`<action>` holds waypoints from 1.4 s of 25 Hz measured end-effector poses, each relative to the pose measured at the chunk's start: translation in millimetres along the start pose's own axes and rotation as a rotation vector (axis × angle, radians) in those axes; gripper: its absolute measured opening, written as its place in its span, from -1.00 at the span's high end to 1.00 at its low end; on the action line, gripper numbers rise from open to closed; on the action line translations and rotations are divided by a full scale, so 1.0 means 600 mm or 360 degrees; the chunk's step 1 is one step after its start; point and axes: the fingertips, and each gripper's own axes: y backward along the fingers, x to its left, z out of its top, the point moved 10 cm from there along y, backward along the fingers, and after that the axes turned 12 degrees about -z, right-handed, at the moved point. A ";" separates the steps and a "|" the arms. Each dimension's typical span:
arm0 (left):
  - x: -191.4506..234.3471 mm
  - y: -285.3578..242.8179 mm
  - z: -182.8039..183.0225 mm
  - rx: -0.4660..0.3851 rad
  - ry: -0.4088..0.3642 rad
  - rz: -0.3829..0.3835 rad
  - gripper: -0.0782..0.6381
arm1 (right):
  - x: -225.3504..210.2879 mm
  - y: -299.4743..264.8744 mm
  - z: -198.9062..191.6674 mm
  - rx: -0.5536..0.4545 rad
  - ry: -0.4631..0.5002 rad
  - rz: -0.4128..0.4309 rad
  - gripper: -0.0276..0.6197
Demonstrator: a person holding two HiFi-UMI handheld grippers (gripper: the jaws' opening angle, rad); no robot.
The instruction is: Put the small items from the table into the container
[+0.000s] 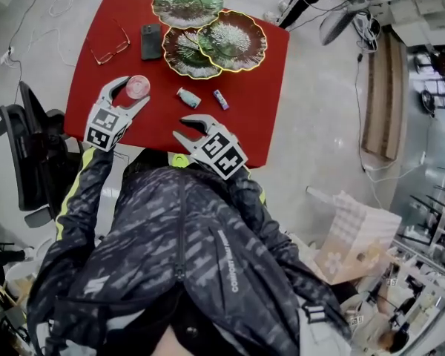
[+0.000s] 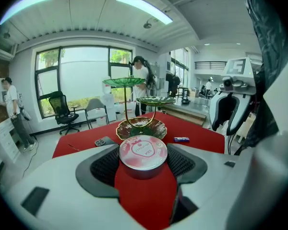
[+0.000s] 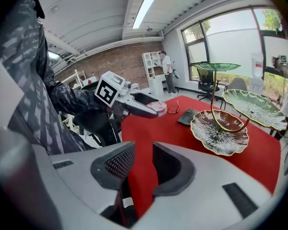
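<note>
A round pink tin (image 1: pixel 139 86) sits between the pads of my left gripper (image 1: pixel 133 92), which is shut on it above the left part of the red table (image 1: pixel 263 117). In the left gripper view the tin (image 2: pixel 143 150) fills the gap between the jaws, lifted off the cloth. A small teal bottle (image 1: pixel 188 97) and a small blue stick (image 1: pixel 221 99) lie mid-table. My right gripper (image 1: pixel 182 127) hovers at the front edge, open, with nothing between its jaws (image 3: pixel 143 164). Behind stands the three-tier leaf dish stand (image 1: pixel 232 39).
A dark phone (image 1: pixel 150 41) and red-framed glasses (image 1: pixel 111 50) lie at the back left of the table. An office chair (image 1: pixel 30 154) stands to the left of the table. People and furniture show far off in the room.
</note>
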 end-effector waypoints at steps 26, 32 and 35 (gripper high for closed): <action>0.097 0.034 0.243 -0.0098 -0.0233 -0.0208 -0.10 | -0.053 -0.030 0.059 -0.0080 -0.0147 -0.0135 0.60; 0.108 0.049 0.279 -0.0100 -0.0321 -0.0234 -0.10 | -0.038 -0.031 0.049 -0.0036 -0.0186 -0.0148 0.60; 0.115 0.050 0.294 -0.0104 -0.0334 -0.0272 -0.10 | -0.035 -0.031 0.057 -0.0079 -0.0207 -0.0184 0.60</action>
